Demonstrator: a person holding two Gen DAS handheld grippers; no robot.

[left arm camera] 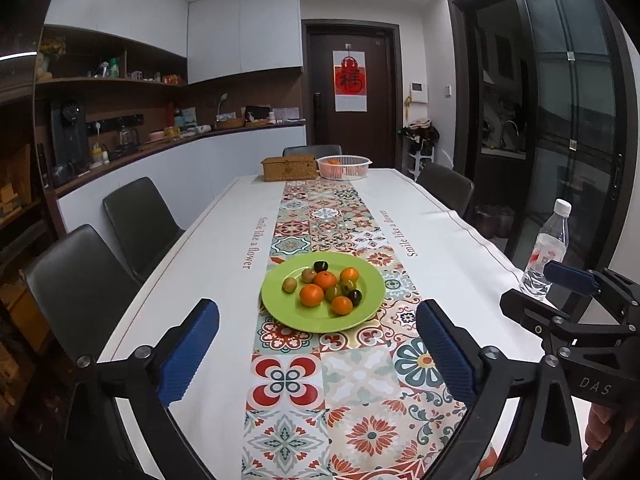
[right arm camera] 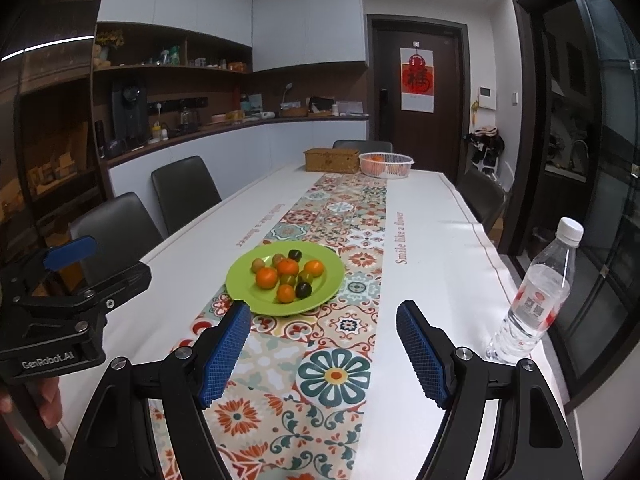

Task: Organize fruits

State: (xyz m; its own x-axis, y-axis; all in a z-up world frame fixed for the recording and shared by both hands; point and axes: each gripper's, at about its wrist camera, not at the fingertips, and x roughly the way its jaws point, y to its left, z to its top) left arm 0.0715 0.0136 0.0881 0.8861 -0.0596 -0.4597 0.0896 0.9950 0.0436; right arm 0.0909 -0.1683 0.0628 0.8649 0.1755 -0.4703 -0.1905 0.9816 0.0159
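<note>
A green plate (left arm camera: 288,312) (right arm camera: 244,292) sits on the patterned table runner and holds several small fruits: oranges (left arm camera: 311,294) (right arm camera: 266,277), brownish-green ones (left arm camera: 289,285) and dark plums (left arm camera: 320,266) (right arm camera: 303,289). My left gripper (left arm camera: 318,330) is open and empty, above the table just short of the plate. My right gripper (right arm camera: 323,334) is open and empty, to the right of the plate's near edge. A white slotted basket (left arm camera: 344,167) (right arm camera: 386,165) with oranges in it stands at the far end. Each gripper shows in the other's view.
A woven box (left arm camera: 289,168) (right arm camera: 331,160) stands beside the white basket. A clear water bottle (left arm camera: 546,250) (right arm camera: 534,300) stands upright at the table's right edge. Dark chairs (left arm camera: 136,224) line the left side, with others at the far end and right.
</note>
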